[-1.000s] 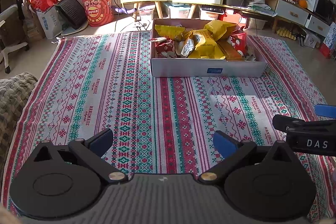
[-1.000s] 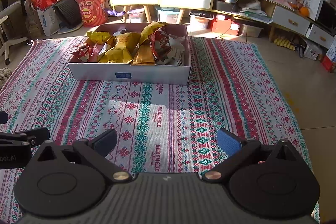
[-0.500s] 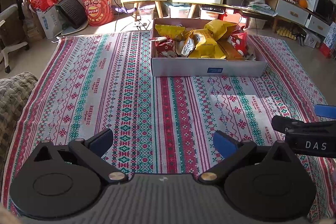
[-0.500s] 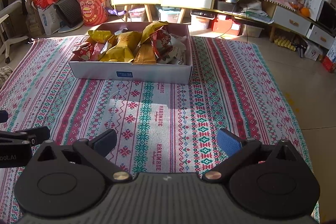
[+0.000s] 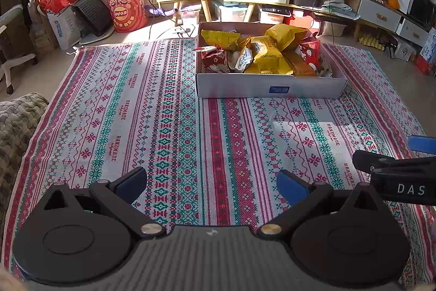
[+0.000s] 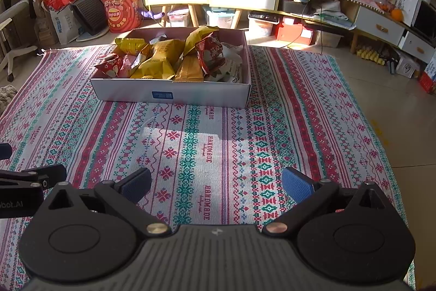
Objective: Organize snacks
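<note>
on one rug [image 5: 163,111], one snack-filled box [image 5: 269,89]; both left tongs [image 5: 211,183] and right tongs [image 6: 216,183] gape empty.

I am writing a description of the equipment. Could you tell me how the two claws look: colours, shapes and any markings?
Both look alike. The left claw and right claw each have a black ribbed body, two round black discs, metal pivot pins and angled black fingers ending in blue textured pads. White letters "DAS" are printed on the right claw's side, seen from the left wrist. No cables or sleeves are visible.
</note>
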Demonstrator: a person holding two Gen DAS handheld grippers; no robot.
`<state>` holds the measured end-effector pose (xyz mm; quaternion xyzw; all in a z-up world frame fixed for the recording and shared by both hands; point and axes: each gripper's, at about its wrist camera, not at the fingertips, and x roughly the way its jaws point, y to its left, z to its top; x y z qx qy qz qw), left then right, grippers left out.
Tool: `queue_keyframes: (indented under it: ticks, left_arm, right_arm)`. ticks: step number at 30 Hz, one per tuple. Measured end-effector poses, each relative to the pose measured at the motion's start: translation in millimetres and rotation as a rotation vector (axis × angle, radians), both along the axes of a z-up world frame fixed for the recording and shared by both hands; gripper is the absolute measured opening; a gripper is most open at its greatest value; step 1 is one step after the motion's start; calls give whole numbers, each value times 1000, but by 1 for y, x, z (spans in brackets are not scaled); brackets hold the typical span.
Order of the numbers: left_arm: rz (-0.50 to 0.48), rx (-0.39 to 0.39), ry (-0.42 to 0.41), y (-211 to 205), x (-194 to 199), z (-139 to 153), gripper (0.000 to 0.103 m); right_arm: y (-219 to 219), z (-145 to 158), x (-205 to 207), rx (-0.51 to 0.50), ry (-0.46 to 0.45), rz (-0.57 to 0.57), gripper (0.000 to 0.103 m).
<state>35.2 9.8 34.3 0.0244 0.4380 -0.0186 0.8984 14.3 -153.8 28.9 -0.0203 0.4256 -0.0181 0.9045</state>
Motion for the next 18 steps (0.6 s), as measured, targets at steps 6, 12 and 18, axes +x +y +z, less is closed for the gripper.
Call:
queue_keyframes:
  ticks: [6, 12, 18]
  left_arm:
    - [1, -1, -1, 0, 0, 0, 103]
    - [1, -2, -2, 1, 0, 1, 103]
    - [1, 6, -4, 0, 0, 2, 103]
  right_arm:
    - [1, -3, -1, -1, 2, 1, 102]
    - [0, -2, 0, -1, 2, 1, 102]
    - [0, -2, 0, -5, 3, -6, 102]
